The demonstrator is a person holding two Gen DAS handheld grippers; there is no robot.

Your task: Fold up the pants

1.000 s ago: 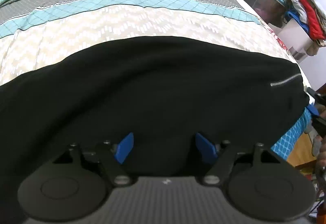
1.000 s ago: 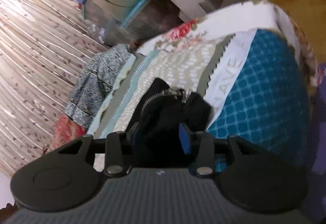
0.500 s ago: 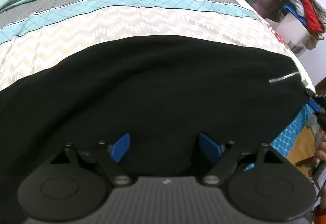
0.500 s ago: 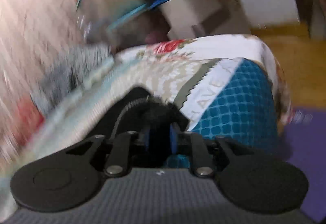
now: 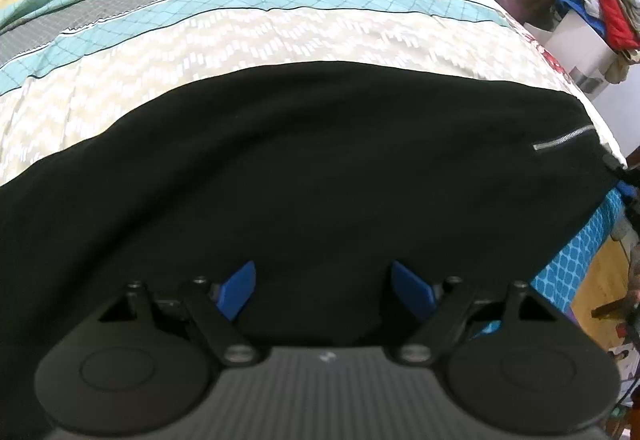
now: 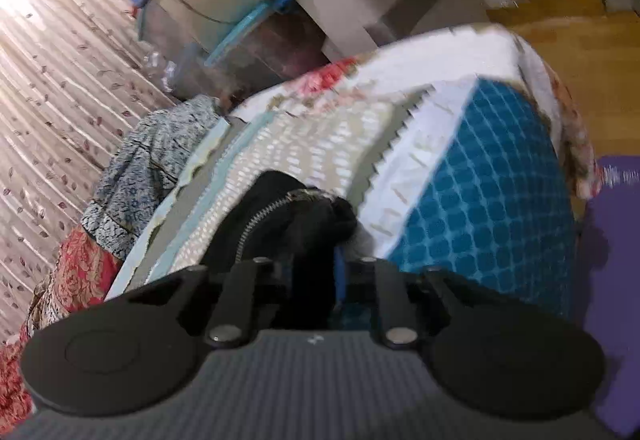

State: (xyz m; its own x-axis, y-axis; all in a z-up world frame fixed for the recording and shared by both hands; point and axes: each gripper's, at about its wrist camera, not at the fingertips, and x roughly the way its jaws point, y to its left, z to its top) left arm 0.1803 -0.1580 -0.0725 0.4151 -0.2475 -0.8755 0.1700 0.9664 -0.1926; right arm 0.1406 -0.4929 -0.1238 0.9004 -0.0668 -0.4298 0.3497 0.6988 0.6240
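Where blurred, pants (image 6: 280,224) perhaps bunched.

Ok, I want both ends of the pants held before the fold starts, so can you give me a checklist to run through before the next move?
1. Right gripper on the pants: ok. Its jaws are closing, with the bunched black end by the zipper between them.
2. Left gripper gripping: not ok. Its blue pads stand wide apart over the fabric, pinching nothing.
3. Pants spread flat on the bedspread: ok along the far edge; the near edge is hidden.
4. Landing area beyond the pants free of objects: ok.
5. Fabric fully on the bed: cannot tell; the right end lies near the bed's edge.
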